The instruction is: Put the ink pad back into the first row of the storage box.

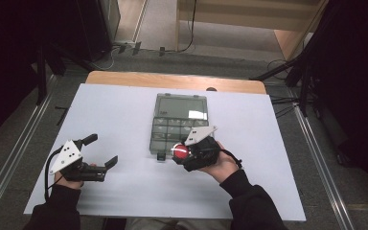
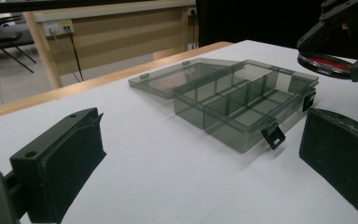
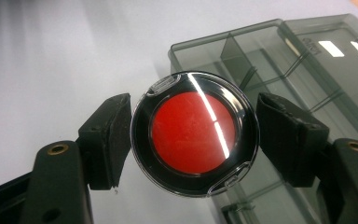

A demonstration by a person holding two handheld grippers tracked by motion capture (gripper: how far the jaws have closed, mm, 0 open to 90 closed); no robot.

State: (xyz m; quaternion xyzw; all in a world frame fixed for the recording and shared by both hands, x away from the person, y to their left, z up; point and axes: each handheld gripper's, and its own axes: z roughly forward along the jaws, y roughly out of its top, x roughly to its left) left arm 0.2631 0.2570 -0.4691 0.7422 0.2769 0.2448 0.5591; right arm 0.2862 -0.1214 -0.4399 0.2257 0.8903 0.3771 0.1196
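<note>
A person sits at a white tabletop [image 1: 124, 191] with a gripper in each hand. The right gripper [image 3: 194, 135] pinches a small round case [image 3: 195, 134], a clear plastic shell around a red disc, by its rim, one of its fingers [image 3: 109, 140] on each opposite edge. The case hangs in the air just above the near edge of a smoky, see-through box [image 1: 175, 129] with its lid folded back flat and its compartments empty. The left gripper [image 1: 98, 153] rests well apart to the left, its fingers spread and holding nothing. The case looks light, stiff and glossy, so it probably slips easily between flat pads, and the thin shell might crack or pop open if squeezed hard. The two small tabs on its rim suggest a snap lid, so pressure is likely safest on the plain stretches of rim between them, as now, with the disc kept level. The box looks light too and may slide on the smooth tabletop when nudged.
</note>
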